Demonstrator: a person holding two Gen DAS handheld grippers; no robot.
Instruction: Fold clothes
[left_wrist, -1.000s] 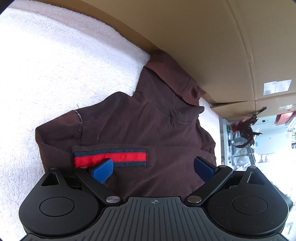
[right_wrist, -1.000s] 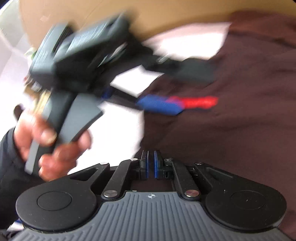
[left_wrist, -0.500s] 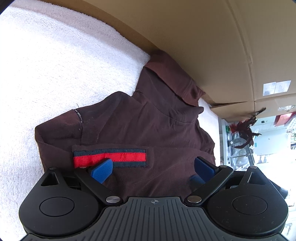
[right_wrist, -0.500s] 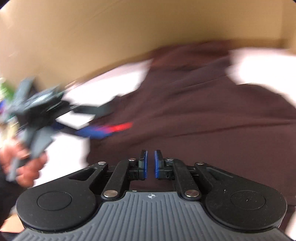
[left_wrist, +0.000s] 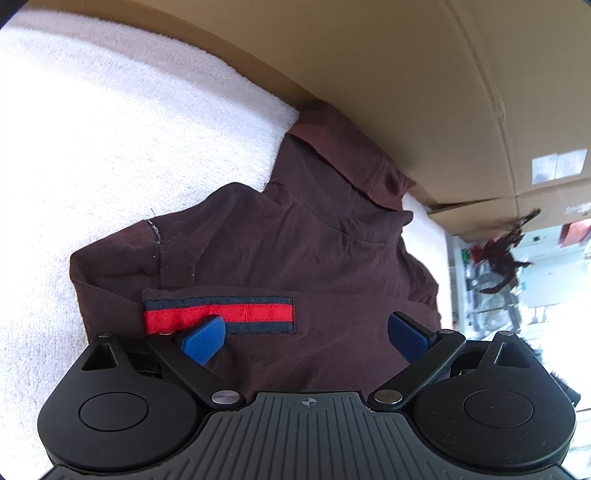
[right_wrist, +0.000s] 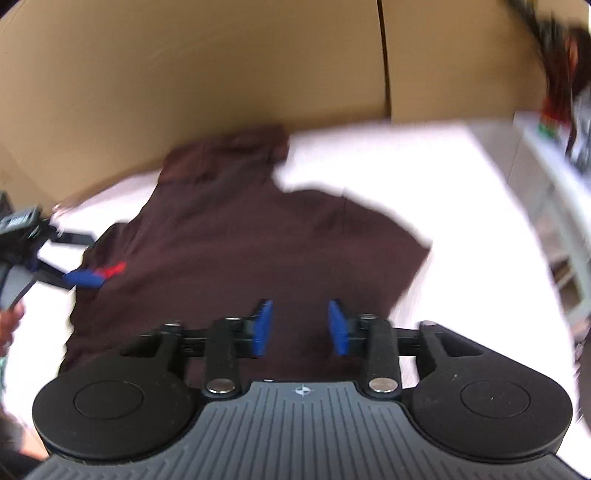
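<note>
Brown shirt (left_wrist: 280, 258) lies partly folded on white towel (left_wrist: 110, 147).
Both claws, left (left_wrist: 306, 332) and right (right_wrist: 301, 326), spread; snagging one layer could undo the fold.

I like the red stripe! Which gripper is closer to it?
Left. The left gripper has one blue finger overlapping the red stripe; the right gripper hovers open over plain brown shirt, well away.

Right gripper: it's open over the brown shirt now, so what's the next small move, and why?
Probably lower the right gripper onto the near edge of the brown shirt and close on it. Its jaws stand apart with only cloth between them, gripping nothing. The left gripper is open too, hovering by the red stripe, so no fold can start until an edge is pinched.
</note>
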